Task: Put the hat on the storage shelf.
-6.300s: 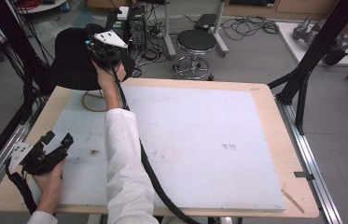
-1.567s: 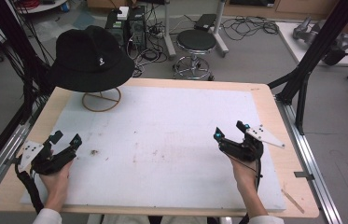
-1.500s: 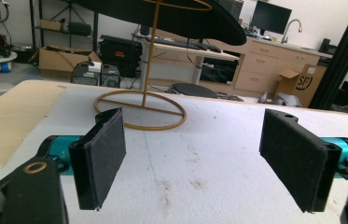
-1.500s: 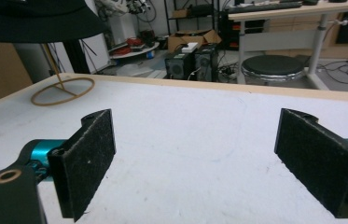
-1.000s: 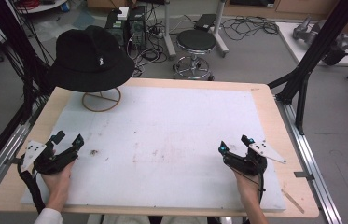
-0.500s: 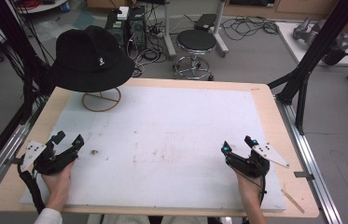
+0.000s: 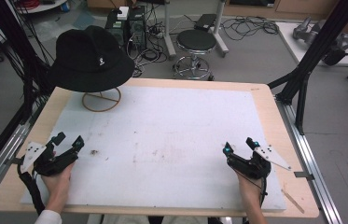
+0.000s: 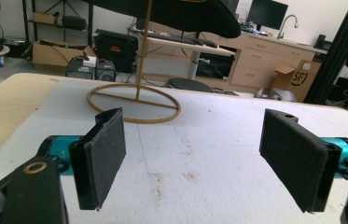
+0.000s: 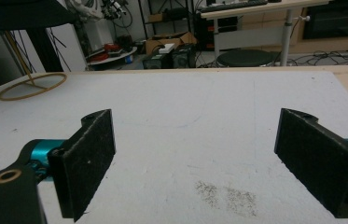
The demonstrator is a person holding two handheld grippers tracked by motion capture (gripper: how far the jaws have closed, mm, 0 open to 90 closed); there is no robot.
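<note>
1. A black hat (image 7: 91,58) is seen perched on a gold wire stand (image 7: 101,99) at the far left corner of the table (image 7: 31,135), its brim overhanging the table edge.
2. The stand's round base ring is set flat on the white mat (image 7: 171,135) that covers most of the table top.
3. The left gripper (image 7: 66,143) is held low over the near left part of the mat, well apart from the stand; its jaws are spread wide with nothing between them.
4. In the left gripper view, the stand (image 8: 136,100) is found ahead of the jaws and a little to their left, with the hat (image 8: 181,14) brim above it.
5. The right gripper (image 7: 240,145) is held at the near right part of the mat, its jaws likewise spread wide and empty.
6. In the right gripper view, bare mat (image 9: 199,121) is seen between the pads, and the stand (image 9: 31,86) is seen far off at the upper left.
7. The two grippers are kept well apart from each other, one at each near side of the table.
8. A small dark smudge (image 7: 94,152) is noted on the mat just beside the left gripper.
</note>
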